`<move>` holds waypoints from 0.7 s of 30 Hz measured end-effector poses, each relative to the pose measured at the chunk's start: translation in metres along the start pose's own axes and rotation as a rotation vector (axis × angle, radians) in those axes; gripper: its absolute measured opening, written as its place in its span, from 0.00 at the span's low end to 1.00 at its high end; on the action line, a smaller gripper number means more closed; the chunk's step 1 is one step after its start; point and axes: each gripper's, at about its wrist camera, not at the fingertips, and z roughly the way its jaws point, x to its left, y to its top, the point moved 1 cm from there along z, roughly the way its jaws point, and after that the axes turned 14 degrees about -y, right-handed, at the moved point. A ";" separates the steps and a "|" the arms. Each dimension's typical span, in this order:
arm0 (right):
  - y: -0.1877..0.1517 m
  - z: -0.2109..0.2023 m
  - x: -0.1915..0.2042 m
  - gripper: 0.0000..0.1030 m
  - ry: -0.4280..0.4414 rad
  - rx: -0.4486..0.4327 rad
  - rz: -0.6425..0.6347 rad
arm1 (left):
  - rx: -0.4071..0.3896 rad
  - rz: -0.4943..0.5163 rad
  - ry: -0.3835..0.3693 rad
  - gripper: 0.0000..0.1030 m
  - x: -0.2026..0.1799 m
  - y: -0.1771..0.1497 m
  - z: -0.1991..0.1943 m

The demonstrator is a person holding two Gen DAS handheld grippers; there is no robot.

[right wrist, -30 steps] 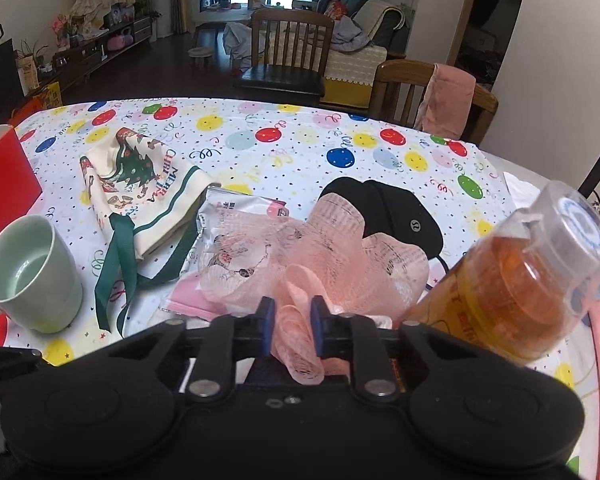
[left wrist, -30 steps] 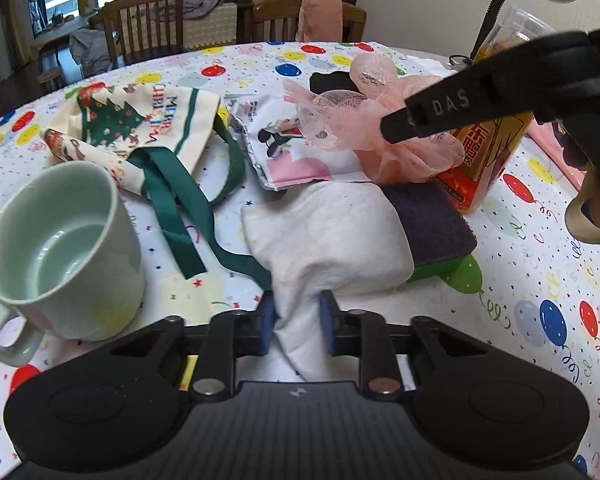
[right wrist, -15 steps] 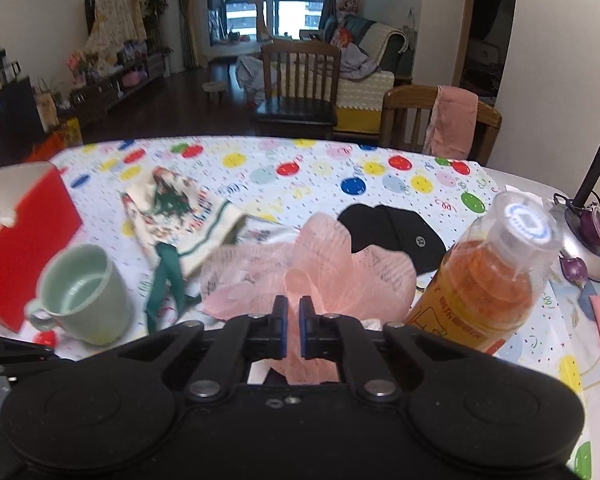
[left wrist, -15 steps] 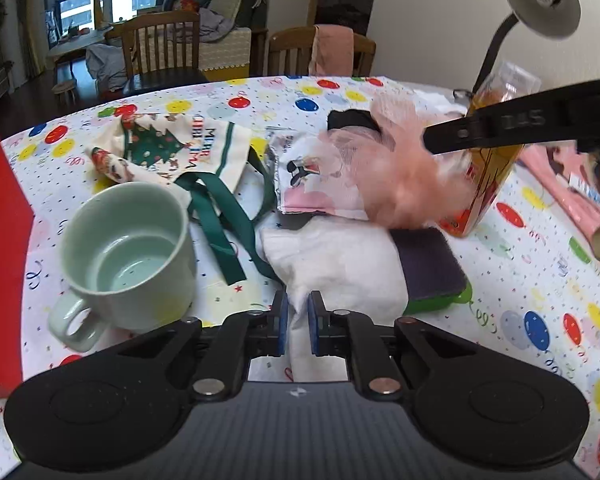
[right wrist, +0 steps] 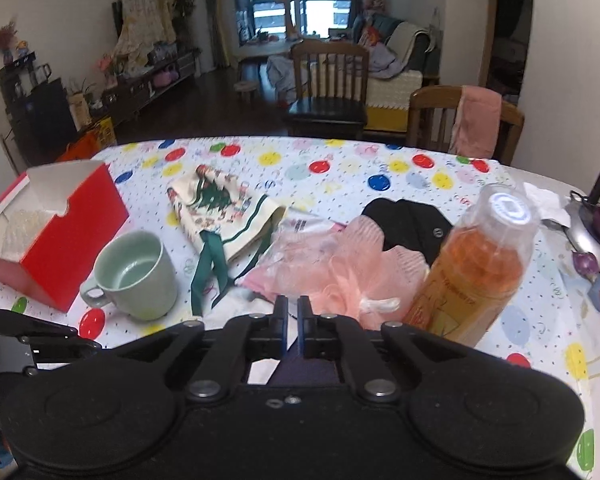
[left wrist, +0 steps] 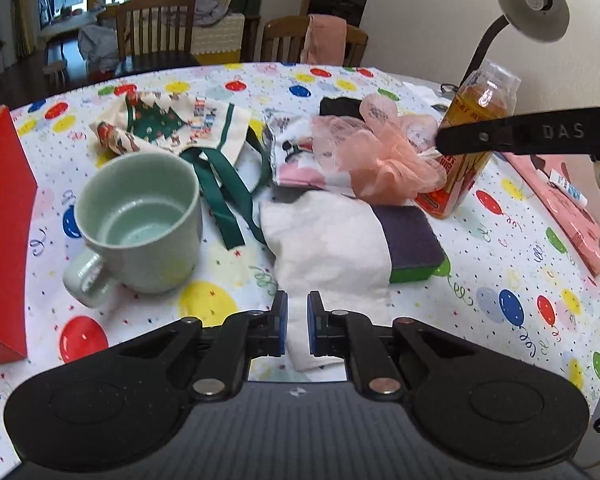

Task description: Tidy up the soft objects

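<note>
A white cloth pouch (left wrist: pixel 332 248) lies on the balloon-print table, partly over a purple and green sponge (left wrist: pixel 412 244). My left gripper (left wrist: pixel 294 326) is shut on the pouch's near corner. A pink mesh bath pouf (left wrist: pixel 388 156) rests on a printed fabric packet (left wrist: pixel 296 156); it also shows in the right wrist view (right wrist: pixel 364 268). My right gripper (right wrist: pixel 293 326) is shut with nothing between its fingers, raised just behind the pouf. A Christmas drawstring bag (left wrist: pixel 168 128) with green ribbons and a black cloth (right wrist: pixel 408 216) lie further back.
A pale green mug (left wrist: pixel 140 216) stands at the left beside a red open box (right wrist: pixel 56 232). An orange drink bottle (right wrist: pixel 472 272) stands right of the pouf. A desk lamp (left wrist: pixel 528 4) and a pink flat item (left wrist: pixel 560 204) are at the right. Chairs stand behind the table.
My right gripper let go of the pink pouf, shut empty and drew back and up. The pouf dropped onto the printed packet. My left gripper closed tighter on the white pouch and pulled back.
</note>
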 end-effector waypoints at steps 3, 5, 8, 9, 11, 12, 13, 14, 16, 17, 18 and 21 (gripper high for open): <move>0.001 0.006 0.005 0.33 -0.013 -0.003 -0.023 | 0.010 -0.009 -0.005 0.12 -0.001 -0.002 0.004; 0.001 0.008 0.005 0.57 -0.012 -0.015 -0.024 | 0.016 -0.012 -0.015 0.21 -0.002 -0.002 0.006; 0.003 0.013 0.006 0.62 -0.024 -0.014 -0.044 | 0.026 -0.012 -0.038 0.82 -0.006 -0.003 0.011; 0.004 0.016 0.006 0.62 -0.024 -0.008 -0.048 | 0.028 -0.011 -0.042 0.88 -0.007 -0.004 0.013; 0.005 0.024 0.005 0.64 -0.031 0.011 -0.050 | 0.016 -0.002 -0.052 0.88 -0.011 -0.005 0.015; 0.006 0.027 0.004 0.65 -0.036 0.018 -0.053 | 0.028 0.006 -0.055 0.88 -0.013 -0.005 0.019; 0.007 0.031 0.004 0.68 -0.041 0.024 -0.057 | 0.038 0.014 -0.049 0.88 -0.015 -0.005 0.024; 0.008 0.035 0.005 0.71 -0.047 0.030 -0.061 | 0.047 0.025 -0.042 0.88 -0.018 -0.006 0.029; 0.009 0.041 0.007 0.75 -0.052 0.040 -0.073 | 0.064 0.064 -0.029 0.88 -0.025 -0.009 0.039; 0.009 0.043 0.008 0.76 -0.055 0.042 -0.077 | 0.071 0.081 -0.015 0.88 -0.029 -0.010 0.044; 0.009 0.046 0.009 0.76 -0.056 0.046 -0.084 | 0.078 0.095 -0.005 0.88 -0.032 -0.011 0.049; 0.011 0.053 0.015 0.78 -0.076 0.047 -0.113 | 0.082 0.121 0.036 0.88 -0.036 -0.013 0.061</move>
